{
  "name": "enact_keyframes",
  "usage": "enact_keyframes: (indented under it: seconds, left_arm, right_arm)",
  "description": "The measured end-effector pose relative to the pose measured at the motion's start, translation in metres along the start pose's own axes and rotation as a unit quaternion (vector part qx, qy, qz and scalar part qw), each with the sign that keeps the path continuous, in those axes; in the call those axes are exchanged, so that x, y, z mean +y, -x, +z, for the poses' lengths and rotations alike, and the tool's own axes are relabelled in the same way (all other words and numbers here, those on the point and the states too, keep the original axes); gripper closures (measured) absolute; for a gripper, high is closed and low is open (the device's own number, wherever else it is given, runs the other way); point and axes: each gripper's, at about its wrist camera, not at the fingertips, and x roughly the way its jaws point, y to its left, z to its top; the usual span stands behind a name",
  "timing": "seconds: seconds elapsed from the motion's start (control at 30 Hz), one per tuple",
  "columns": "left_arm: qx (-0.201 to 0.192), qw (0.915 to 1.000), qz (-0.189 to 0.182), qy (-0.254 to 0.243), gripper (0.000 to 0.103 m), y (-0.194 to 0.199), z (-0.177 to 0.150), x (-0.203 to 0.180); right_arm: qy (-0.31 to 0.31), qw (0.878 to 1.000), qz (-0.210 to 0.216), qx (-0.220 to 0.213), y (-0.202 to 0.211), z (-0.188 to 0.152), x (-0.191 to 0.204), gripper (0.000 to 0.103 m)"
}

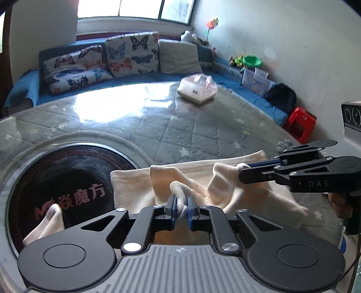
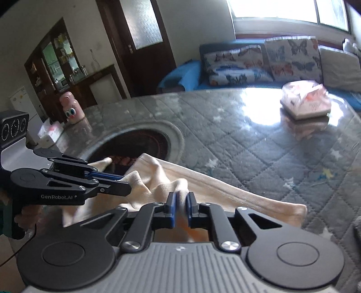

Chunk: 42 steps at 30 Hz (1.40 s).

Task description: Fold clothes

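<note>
- The left gripper (image 1: 181,208), a black two-finger tool with blue pads, has its jaws nearly together and pinched on a raised fold of the cream-coloured fleece garment (image 1: 237,193) at the near edge of the table.
- The right gripper (image 2: 181,208), of the same make, likewise has its jaws almost closed, clamped on another bunched fold of that garment (image 2: 203,187); in the left wrist view it reaches in from the right (image 1: 244,168), its tips buried in the cloth.
- A person's hand (image 2: 24,216) grips the handle of the left gripper, seen at the left edge of the right wrist view.
- The garment lies along the near edge of the round glass-topped table (image 1: 203,126), which is covered by a grey quilted cloth with pale stars; one end of the garment overlaps the black round inset (image 1: 63,180) bearing red Chinese characters.
- Toward the far edge of the table sits a pink-and-white plastic-wrapped pack (image 1: 197,89).
- Beyond the table runs a blue sofa (image 1: 135,78) with butterfly-print cushions (image 1: 133,55) under a bright window (image 1: 135,9).
- A red plastic stool (image 1: 300,122) stands by the far right wall.
</note>
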Motion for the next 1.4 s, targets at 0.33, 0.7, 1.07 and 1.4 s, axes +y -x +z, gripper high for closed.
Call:
enact_keyframes:
  seconds: [0.33,0.7,1.07,1.4]
  left_arm:
    - [-0.046,0.9977,-0.043,-0.025,0.092,0.09,-0.043,-0.035]
    - [0.012,0.9978,-0.049,-0.044,0.092,0.122,-0.123,-0.057]
    - [0.018,0.9978,-0.035,-0.053,0.08,0.133,-0.135,-0.047]
    - [-0.025,0.9986,0.045,0.007,0.06,0.12,-0.079,-0.001]
  right_arm:
    - [0.078,0.996,0.039,-0.005,0.081,-0.034,0.064,0.095]
    - [0.1,0.99,0.064,0.073,0.107,-0.105,0.109,0.095]
    - [0.109,0.992,0.047,0.045,0.107,-0.088,0.121,0.077]
    - [0.074,0.996,-0.034,0.023,0.023,-0.026,0.081,0.06]
